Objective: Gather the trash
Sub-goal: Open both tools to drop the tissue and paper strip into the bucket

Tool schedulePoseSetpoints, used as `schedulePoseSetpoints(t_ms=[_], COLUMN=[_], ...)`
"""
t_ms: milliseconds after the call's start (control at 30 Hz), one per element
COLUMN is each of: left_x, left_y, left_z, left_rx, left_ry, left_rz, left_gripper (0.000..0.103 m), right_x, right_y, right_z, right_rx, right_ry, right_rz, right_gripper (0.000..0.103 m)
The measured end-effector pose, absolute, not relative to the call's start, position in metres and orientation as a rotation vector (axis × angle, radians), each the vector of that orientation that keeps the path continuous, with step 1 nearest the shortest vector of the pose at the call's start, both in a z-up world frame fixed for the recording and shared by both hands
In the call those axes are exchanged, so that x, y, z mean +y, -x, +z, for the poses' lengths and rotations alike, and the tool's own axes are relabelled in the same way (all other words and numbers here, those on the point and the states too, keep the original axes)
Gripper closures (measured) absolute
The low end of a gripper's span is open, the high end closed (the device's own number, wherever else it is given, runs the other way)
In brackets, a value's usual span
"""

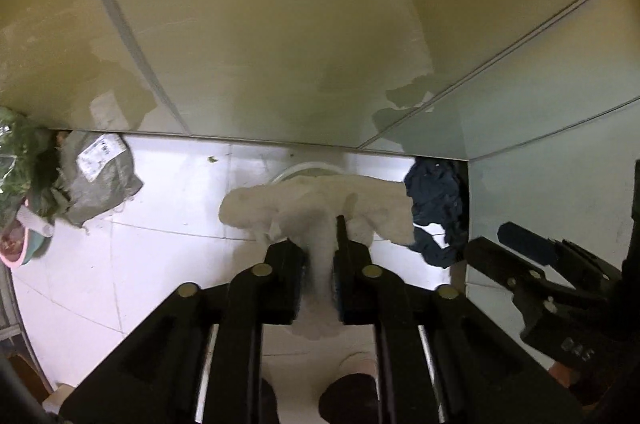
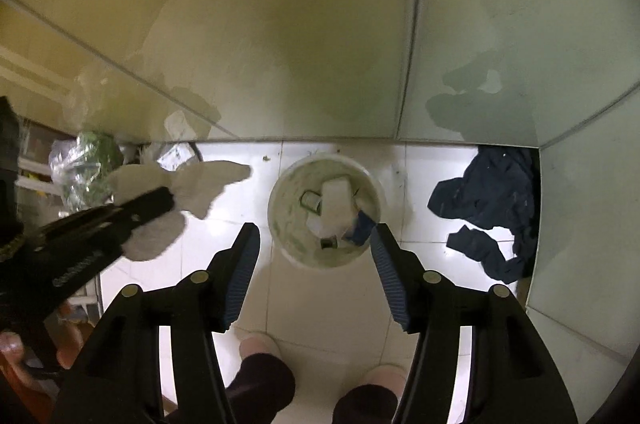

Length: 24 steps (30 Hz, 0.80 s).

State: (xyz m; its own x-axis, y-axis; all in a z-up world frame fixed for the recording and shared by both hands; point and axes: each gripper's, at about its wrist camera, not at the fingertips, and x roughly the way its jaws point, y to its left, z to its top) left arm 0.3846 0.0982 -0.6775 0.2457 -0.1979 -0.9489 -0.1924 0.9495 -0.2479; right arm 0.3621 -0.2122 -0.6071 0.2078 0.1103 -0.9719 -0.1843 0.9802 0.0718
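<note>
Left wrist view first: your left gripper (image 1: 320, 252) has its fingers (image 1: 285, 278) pinched tight on a crumpled white tissue (image 1: 320, 202), which is squeezed into a narrow waist between the pads and fans out wide beyond the tips. A tail of it hangs back below the pads. Past the tissue, the rim of the white bin (image 1: 304, 169) just peeks out behind it, so from here the tissue sits in front of the bin's mouth; whether it is directly over it you cannot tell from this camera. To the right lies a dark blue cloth (image 1: 436, 212) heaped on the white tiled floor (image 1: 168, 248) against the glossy wall (image 1: 280, 24). To the left, a grey plastic bag (image 1: 100, 180) with a white label lies beside a clear bag of greens (image 1: 20, 152).

Your right gripper (image 2: 314, 244) is spread wide, its ribbed blue pads (image 2: 240, 272) holding nothing. Between the tips and below them stands the bin (image 2: 280, 224), its inside smeared green, with a white box, a small can and a blue scrap in it. From this camera your left gripper (image 2: 172, 198) comes in from the left with the tissue (image 2: 200, 184) bunched around its tip, held left of the bin and apart from it. The dark blue cloth (image 2: 484, 204) lies in the corner on the right. Your two pink slippers (image 2: 260, 342) show at the bottom.
</note>
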Motion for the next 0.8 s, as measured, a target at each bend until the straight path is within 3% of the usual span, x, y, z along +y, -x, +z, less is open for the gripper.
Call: schedulePoseSetpoints(t_ms=[33,133,467,800], left_x=[0.095,0.093,0.09,0.106], left_y=[-0.388,-0.391,-0.38,-0.352], left_z=[-0.678,-0.676,-0.625,-0.462], left_rx=[1.344,1.344,1.359,1.25], left_ry=[0.353,0.388,0.338,0.264], left_rz=[-0.007,-0.022,-0.02,-0.025], left_gripper=[0.059,0.051,0.05,0.05], right_x=[-0.214,-0.223,-0.223,-0.19], right_y=[-0.363,-0.362,-0.357,-0.335], right_z=[-0.605,-0.596,-0.552,-0.432], right_rx=[1.343,1.334,1.3,1.207], right_ry=[0.056,0.042,0.055,0.077], right_rz=[0.201,0.187,0.156,0.167], right_gripper=[0.049,0.049,0.049,0.049])
